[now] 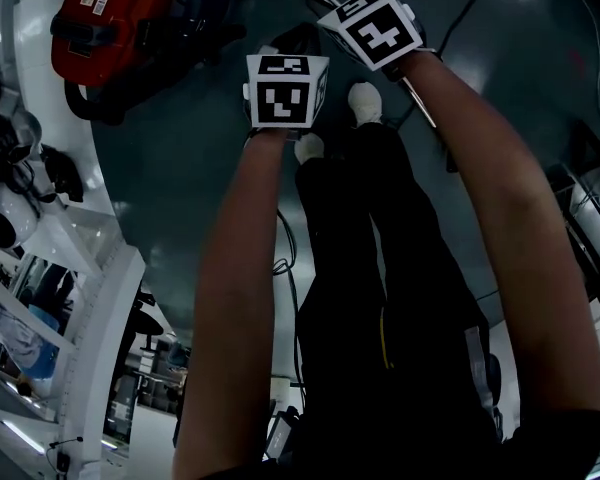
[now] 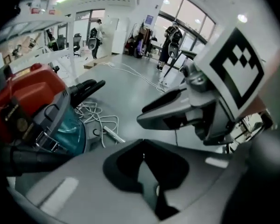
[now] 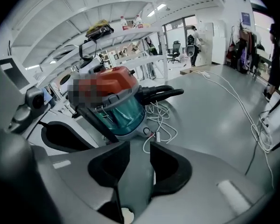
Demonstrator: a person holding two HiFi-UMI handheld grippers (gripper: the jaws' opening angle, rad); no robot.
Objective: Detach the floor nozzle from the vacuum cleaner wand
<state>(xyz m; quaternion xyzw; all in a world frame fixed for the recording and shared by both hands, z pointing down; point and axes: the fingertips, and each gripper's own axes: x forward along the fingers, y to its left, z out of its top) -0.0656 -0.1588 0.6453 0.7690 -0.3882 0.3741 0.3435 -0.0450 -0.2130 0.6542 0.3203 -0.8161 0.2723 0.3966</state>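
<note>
The red and teal vacuum cleaner [image 1: 110,18] stands on the grey floor at the head view's top left, and it shows as vacuum cleaner [image 3: 114,101] with its black hose [image 3: 163,93] ahead of my right gripper. A silver tube [image 1: 420,100], perhaps the wand, runs behind the right marker cube [image 1: 375,23]. I cannot make out the floor nozzle. My left gripper [image 2: 142,155] is shut, its pads touching with nothing between them. My right gripper [image 3: 136,146] is open, with only floor in the gap. It also shows as the right gripper [image 2: 177,113] beside the left one.
White cables [image 3: 161,120] lie coiled on the floor by the vacuum cleaner. White shelving [image 1: 70,268] and round appliances [image 1: 5,218] line the left side. The person's black trousers [image 1: 380,268] and white shoes [image 1: 365,100] are below the grippers. People stand far off in the room [image 2: 170,43].
</note>
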